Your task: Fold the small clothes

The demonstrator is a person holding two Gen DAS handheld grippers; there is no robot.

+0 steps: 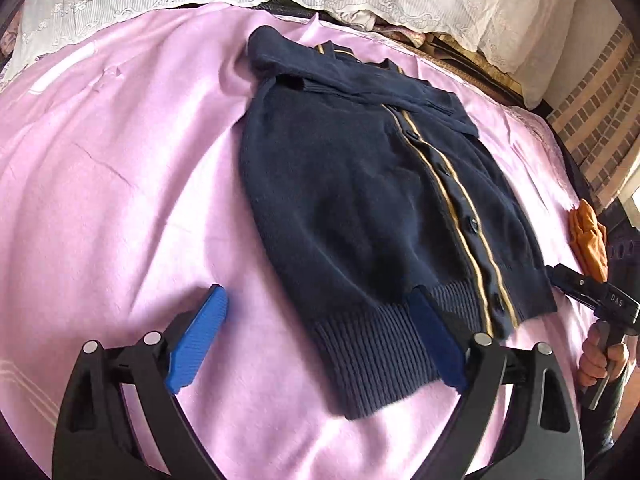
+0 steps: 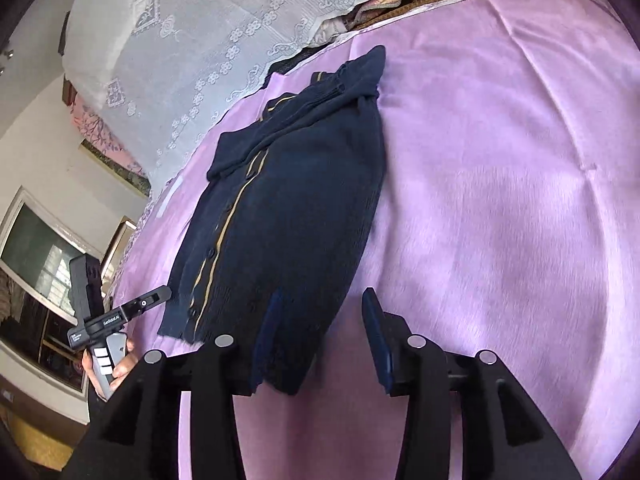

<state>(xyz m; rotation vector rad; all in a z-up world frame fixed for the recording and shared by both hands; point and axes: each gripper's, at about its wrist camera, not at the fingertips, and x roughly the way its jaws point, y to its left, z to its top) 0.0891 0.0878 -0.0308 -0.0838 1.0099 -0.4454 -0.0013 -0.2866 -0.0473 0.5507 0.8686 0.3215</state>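
Cardigan (image 1: 352, 208) lies buttoned and face up on the pink sheet (image 1: 120, 200) of the bed, collar toward the lace-covered far edge, hem at the near edge. Both sleeves look folded across the chest, so the side folds seem done; doubling hem to collar is probably left. Left gripper (image 1: 320, 336) has its fingers wide apart, straddling the hem's corner. Right gripper (image 2: 320, 340) is also parted over the hem, gripping nothing. Its body reads "DAS".
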